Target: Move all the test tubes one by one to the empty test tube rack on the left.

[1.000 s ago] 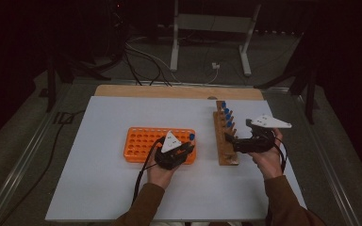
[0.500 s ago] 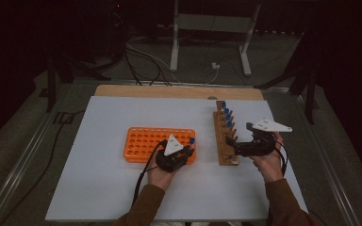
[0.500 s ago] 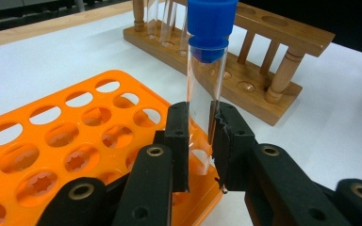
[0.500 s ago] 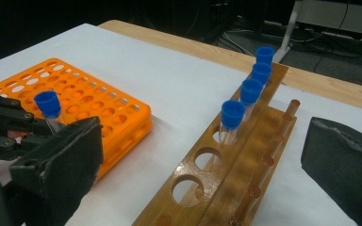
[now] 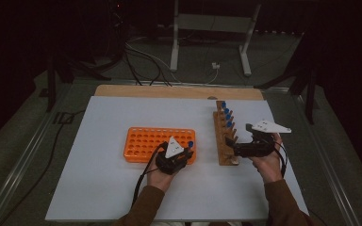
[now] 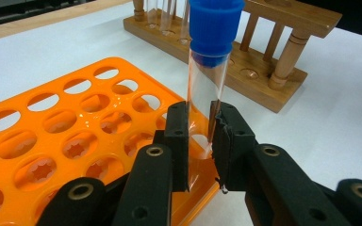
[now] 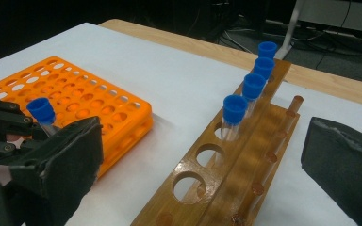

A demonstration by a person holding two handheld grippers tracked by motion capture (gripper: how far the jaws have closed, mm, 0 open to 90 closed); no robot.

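Note:
My left gripper (image 6: 200, 136) is shut on a clear test tube (image 6: 207, 70) with a blue cap, held nearly upright over the near right corner of the orange rack (image 6: 52, 141). The jaws hide the tube's lower end. From above, the left gripper (image 5: 184, 151) and the tube's cap (image 5: 190, 144) sit at that corner of the orange rack (image 5: 146, 141). My right gripper (image 7: 207, 160) is open, one pad on each side of the near end of the wooden rack (image 7: 245, 155). Several blue-capped tubes (image 7: 234, 113) stand in its far holes. The right gripper (image 5: 233, 146) touches no tube.
The near holes of the wooden rack (image 5: 224, 136) hold nothing. Most holes of the orange rack are vacant. Both racks lie on a white sheet (image 5: 99, 188) over the table. Cables and a metal stand (image 5: 207, 28) lie on the floor beyond the far edge.

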